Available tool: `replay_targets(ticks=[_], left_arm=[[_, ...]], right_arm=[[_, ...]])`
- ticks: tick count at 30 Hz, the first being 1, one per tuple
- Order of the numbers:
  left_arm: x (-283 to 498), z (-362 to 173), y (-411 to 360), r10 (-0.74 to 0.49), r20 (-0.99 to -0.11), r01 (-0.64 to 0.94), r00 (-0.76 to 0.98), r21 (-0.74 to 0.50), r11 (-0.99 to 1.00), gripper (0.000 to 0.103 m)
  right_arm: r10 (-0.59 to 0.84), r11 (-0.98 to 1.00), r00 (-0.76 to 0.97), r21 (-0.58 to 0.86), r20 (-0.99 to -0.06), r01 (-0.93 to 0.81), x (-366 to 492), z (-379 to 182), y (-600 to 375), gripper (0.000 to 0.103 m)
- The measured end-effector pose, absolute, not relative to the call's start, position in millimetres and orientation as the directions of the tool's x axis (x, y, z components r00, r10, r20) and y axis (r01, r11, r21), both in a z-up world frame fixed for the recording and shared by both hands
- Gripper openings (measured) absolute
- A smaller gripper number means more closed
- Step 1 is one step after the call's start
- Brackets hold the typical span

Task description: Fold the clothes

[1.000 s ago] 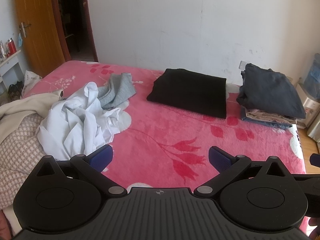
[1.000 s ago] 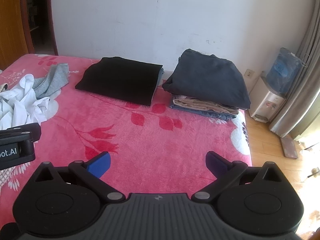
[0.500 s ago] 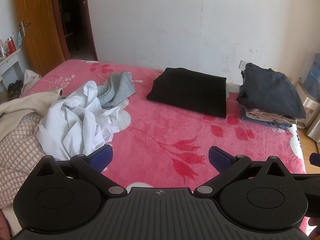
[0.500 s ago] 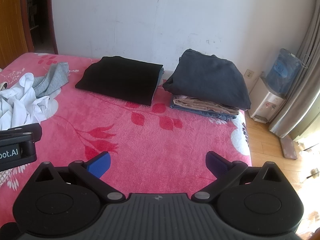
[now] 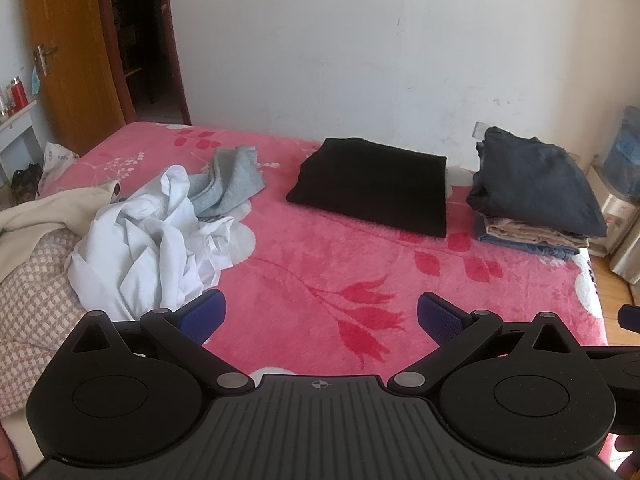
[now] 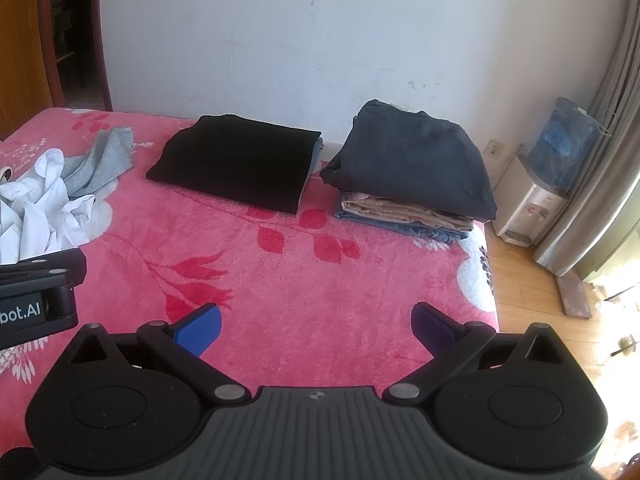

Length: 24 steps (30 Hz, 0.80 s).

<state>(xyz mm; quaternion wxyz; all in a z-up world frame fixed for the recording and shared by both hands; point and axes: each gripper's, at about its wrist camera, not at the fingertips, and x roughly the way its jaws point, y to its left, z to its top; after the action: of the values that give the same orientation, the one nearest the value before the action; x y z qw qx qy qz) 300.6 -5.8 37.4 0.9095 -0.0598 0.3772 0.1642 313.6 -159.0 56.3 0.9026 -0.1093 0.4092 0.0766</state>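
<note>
A crumpled white garment (image 5: 152, 248) (image 6: 36, 208) lies on the left of the pink floral bed (image 5: 320, 264) (image 6: 320, 272), with a grey garment (image 5: 232, 180) (image 6: 100, 164) just behind it. A folded black garment (image 5: 372, 192) (image 6: 240, 164) rests at the back centre. To its right stands a stack of folded clothes (image 5: 532, 196) (image 6: 412, 172) topped by a dark grey piece. My left gripper (image 5: 320, 316) hovers open over the bed, its left pad near the white garment's edge. My right gripper (image 6: 316, 324) is open and holds nothing.
A beige garment and a checked cloth (image 5: 36, 280) lie at the bed's left edge. An open wooden door (image 5: 68, 52) stands at the back left. A water dispenser (image 6: 532, 204), a curtain (image 6: 600, 160) and wooden floor (image 6: 532, 280) are right of the bed.
Both views have shifted very slightly; the clothes lie as before and both grippers remain open.
</note>
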Motion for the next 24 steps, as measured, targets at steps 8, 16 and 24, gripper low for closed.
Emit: replay_targets(ticks=[8, 16, 24], left_arm=[[302.7, 38.5, -8.3, 0.251, -0.703, -0.339, 0.665, 0.015, 0.941, 0.103], [304.1, 38.8, -8.8, 0.250, -0.703, -0.336, 0.666, 0.016, 0.942, 0.103], [304.3, 38.1, -9.4, 0.250, -0.704, -0.336, 0.665, 0.017, 0.942, 0.103]], right_arm=[[0.045, 0.966, 0.657, -0.136, -0.753, -0.222, 314.4, 57.8, -161.6, 0.103], [0.044, 0.966, 0.658, -0.136, -0.752, -0.220, 315.2, 58.9, -162.2, 0.103], [0.044, 0.966, 0.658, -0.136, -0.752, -0.221, 316.4, 58.9, -161.9, 0.103]])
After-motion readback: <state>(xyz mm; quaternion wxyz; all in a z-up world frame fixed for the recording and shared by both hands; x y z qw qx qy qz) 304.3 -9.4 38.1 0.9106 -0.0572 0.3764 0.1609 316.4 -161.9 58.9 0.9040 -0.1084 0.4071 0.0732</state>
